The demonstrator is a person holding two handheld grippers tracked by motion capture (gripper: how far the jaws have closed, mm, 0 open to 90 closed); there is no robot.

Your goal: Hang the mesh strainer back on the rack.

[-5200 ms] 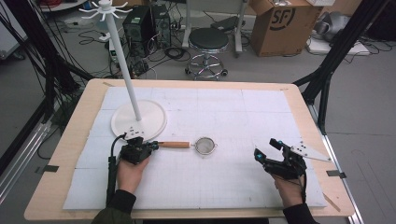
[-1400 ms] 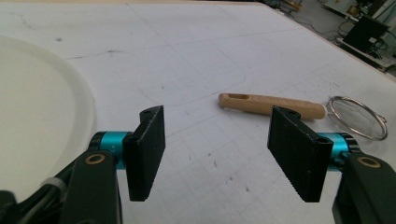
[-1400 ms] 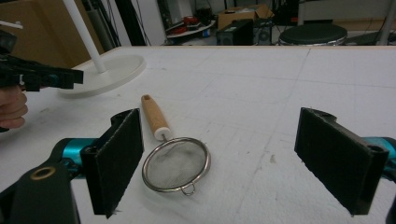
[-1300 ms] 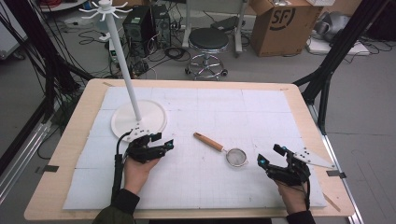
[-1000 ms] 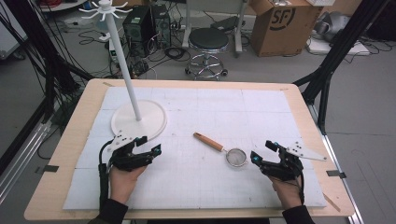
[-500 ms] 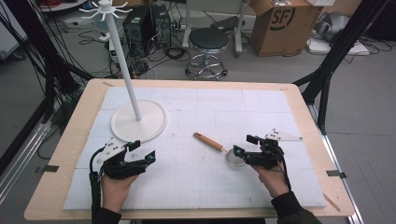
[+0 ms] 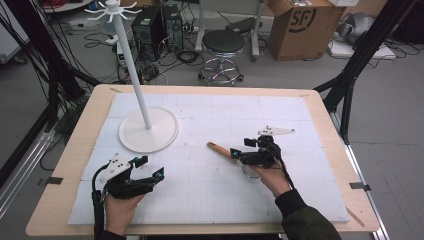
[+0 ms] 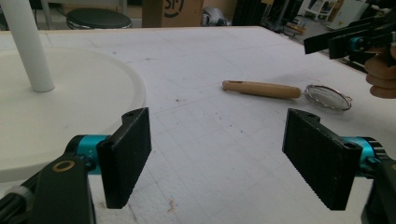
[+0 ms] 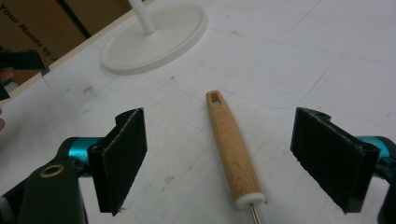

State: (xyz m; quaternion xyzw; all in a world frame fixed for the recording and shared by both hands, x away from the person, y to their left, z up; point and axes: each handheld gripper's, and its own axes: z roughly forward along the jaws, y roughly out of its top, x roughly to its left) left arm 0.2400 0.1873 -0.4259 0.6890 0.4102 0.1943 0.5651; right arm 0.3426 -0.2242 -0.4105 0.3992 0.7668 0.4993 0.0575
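high view: the strainer (image 7: pixel 235 155) lies on the white mat (image 7: pixel 310 125), right of centre, its wooden handle (image 7: pixel 220 149) pointing toward the stand (image 7: pixel 148 129). the right gripper (image 7: pixel 242 151) sits over the handle's inner end and covers the mesh bowl. the left gripper (image 7: pixel 149 167) rests near the mat's front left, well apart from the strainer, just in front of the stand's round base.

left gripper view: the left gripper (image 8: pixel 217 158) has its jaws wide with only bare mat between them. the strainer (image 8: pixel 289 92) lies farther off, beyond the gap and toward the right pad; handle (image 8: pixel 261 89) and mesh bowl (image 8: pixel 328 97) both lie flat on the mat. the stand's base (image 8: pixel 60 112) is beside the left pad. the right gripper (image 8: pixel 348 42) hangs above the bowl at the upper right.

right gripper view: the right gripper (image 9: pixel 217 158) stands wide; its jaws have just been closing a little. the handle (image 9: pixel 232 149) lies between the two pads, slightly right of the middle, touching neither. its slotted end points away toward the stand (image 9: pixel 156 35), its white ferrule end lies nearest the camera, with the wire shank leaving at the bottom edge. the pads do not press on it.
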